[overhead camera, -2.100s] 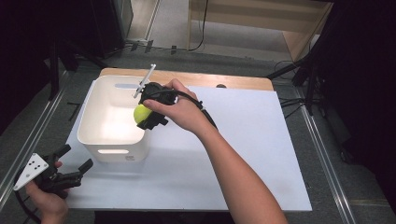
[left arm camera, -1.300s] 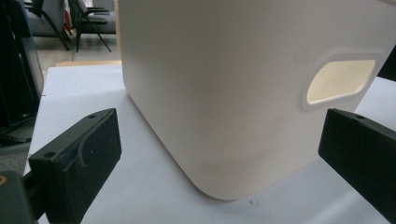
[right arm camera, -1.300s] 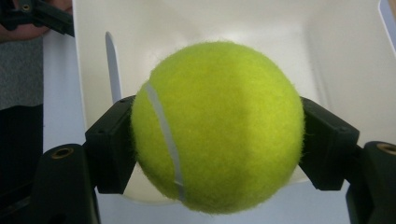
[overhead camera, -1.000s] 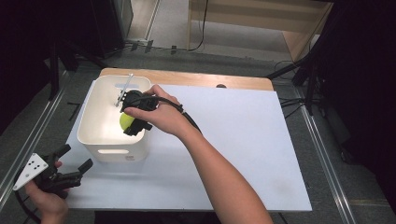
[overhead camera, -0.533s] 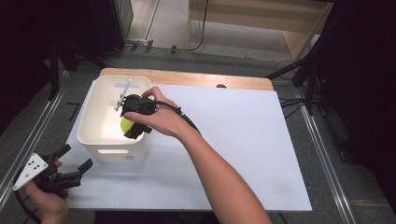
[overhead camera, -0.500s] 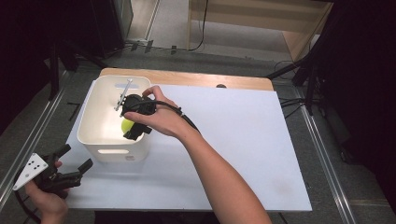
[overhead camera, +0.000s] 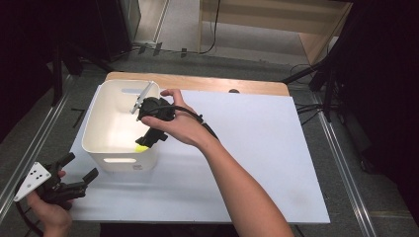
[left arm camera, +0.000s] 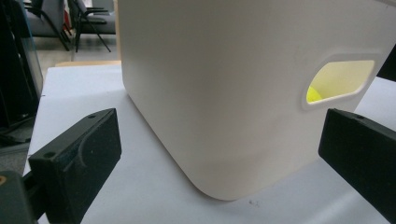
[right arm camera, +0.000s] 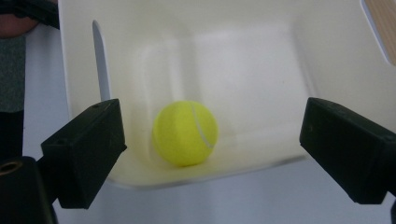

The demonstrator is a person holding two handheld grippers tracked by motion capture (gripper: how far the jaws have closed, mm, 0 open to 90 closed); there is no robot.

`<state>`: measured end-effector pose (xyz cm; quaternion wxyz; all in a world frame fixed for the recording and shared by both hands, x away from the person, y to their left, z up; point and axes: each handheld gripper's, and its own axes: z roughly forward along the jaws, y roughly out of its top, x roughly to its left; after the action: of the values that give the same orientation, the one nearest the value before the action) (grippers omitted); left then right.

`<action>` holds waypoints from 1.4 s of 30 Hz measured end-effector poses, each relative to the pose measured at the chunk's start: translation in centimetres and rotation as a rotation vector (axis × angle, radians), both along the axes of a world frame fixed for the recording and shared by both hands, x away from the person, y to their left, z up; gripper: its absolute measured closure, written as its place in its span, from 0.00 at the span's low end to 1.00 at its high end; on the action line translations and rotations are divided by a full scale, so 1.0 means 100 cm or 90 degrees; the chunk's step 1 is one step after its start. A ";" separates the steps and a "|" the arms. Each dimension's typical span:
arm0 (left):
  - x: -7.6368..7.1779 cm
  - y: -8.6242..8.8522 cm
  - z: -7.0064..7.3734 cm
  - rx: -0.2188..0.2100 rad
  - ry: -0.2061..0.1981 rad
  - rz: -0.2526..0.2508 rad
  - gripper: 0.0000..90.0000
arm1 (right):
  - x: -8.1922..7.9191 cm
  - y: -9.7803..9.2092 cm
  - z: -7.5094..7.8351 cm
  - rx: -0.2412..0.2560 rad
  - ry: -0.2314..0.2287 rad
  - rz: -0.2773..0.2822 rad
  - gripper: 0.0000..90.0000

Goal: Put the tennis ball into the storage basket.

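Your right gripper [right arm camera: 212, 154] above a smooth white rounded bin [overhead camera: 101, 126], jaws apart, fuzzy yellow tennis ball [right arm camera: 186, 133] inside, left gripper [overhead camera: 79, 180] jaws apart beside it

The right gripper [right arm camera: 212, 154] has let go of the yellow-green felt tennis ball [right arm camera: 186, 133]; its jaws now stand wide; the ball rests inside the white plastic bin [overhead camera: 94, 133].

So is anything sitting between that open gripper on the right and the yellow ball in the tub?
Nothing visible does. The right gripper hangs open above the white tub, and the tennis ball lies bare on the tub's floor, in the gap between the jaws.
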<state>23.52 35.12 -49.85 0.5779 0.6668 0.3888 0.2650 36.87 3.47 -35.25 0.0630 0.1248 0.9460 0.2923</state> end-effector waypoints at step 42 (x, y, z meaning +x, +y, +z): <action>0.000 -0.002 0.000 0.016 0.001 0.001 0.00 | -0.046 -0.142 -0.056 0.101 0.000 -0.138 0.06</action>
<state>23.50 34.92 -49.86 0.5691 0.6740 0.3862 0.2696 32.30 -10.69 -40.87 0.0845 0.2311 0.9009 0.3575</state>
